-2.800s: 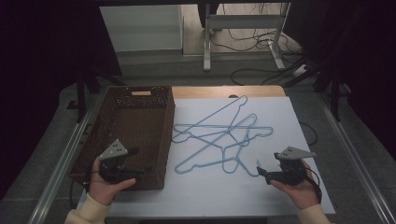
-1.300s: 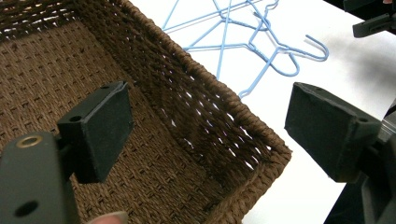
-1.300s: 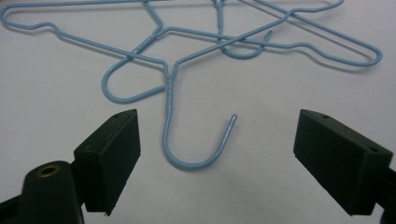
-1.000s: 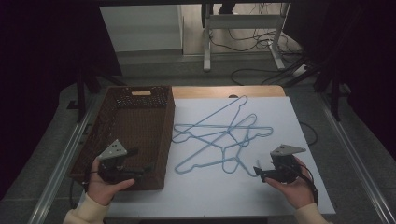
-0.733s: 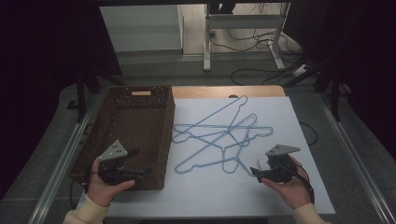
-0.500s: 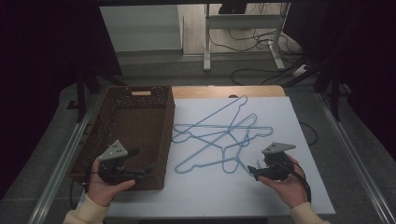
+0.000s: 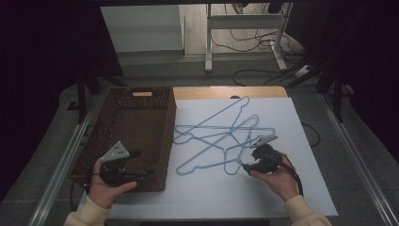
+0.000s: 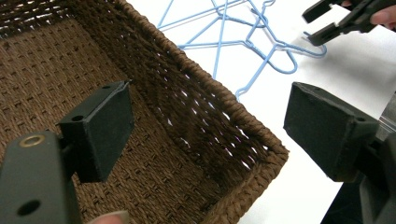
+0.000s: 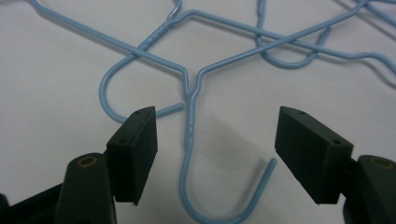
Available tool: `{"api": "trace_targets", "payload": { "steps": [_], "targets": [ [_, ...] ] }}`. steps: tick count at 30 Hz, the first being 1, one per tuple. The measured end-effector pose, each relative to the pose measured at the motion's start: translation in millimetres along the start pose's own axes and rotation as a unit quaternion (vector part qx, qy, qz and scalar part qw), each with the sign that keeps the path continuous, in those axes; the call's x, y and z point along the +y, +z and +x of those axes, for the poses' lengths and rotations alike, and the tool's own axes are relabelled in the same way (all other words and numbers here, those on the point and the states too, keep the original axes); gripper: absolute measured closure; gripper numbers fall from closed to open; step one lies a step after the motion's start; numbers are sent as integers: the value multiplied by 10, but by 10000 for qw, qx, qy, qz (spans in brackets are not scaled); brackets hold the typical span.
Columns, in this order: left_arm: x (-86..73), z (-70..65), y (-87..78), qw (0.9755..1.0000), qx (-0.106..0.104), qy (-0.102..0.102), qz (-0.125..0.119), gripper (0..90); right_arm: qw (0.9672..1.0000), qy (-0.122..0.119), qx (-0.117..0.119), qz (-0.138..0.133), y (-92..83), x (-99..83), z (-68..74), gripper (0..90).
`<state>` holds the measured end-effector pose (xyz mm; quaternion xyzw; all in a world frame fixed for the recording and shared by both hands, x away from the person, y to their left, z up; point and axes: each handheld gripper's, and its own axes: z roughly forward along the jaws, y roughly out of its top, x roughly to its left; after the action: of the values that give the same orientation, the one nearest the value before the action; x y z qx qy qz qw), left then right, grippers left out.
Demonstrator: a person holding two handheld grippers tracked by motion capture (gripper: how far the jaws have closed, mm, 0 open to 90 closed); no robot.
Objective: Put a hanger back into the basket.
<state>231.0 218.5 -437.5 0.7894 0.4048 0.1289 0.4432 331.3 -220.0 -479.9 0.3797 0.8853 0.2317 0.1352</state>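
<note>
A: While the left gripper [image 7: 141, 173] is held in place over the near end of the wicker basket [image 7: 129, 123], jaws wide apart and nothing between them, the change is all on the right.

B: What was moved?

A: The right gripper [image 7: 248, 165] has been brought leftward from the near right of the table to the nearest blue hanger [image 9: 191, 121]. Its jaws have just been closing but remain apart; the hook and twisted neck are seen between the pads, untouched.

B: Meaning for the job?

A: A pickup of that hanger is judged imminent. It lies flat, tangled with the other hangers [image 7: 221, 127] mid-table, just right of the basket. Snagging on lift should be expected.

B: Surface, room?

A: White sheet [image 7: 282, 188] laid on a wood-edged table [image 7: 226, 92]. Dark surroundings, metal rails at both sides, a desk frame [image 7: 244, 28] and loose cables on the floor at the far side.
</note>
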Motion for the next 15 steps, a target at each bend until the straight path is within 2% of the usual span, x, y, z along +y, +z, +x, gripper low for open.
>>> {"api": "trace_targets", "payload": {
  "steps": [3, 6, 11, 13, 15],
  "targets": [
    [6, -9, -7, 10000, 0, 10, -13, 161, 9996, -101, 23, 247, 101, 60, 23, 350],
    [7, -7, -14, 10000, 6, 8, -19, 162, 9984, -226, -33, 526, 193, 129, 75, 441],
    [12, -1, -22, 10000, 1, 6, -36, 162, 9972, -191, -76, 713, 224, 164, 75, 515],
    [10, 0, -14, 10000, 4, 12, -19, 162, 9967, -181, 20, 790, 245, 177, 73, 552],
    [9, -4, -2, 10000, 0, 13, -5, 162, 9957, -187, 15, 908, 275, 191, 78, 589]
  ]
}}
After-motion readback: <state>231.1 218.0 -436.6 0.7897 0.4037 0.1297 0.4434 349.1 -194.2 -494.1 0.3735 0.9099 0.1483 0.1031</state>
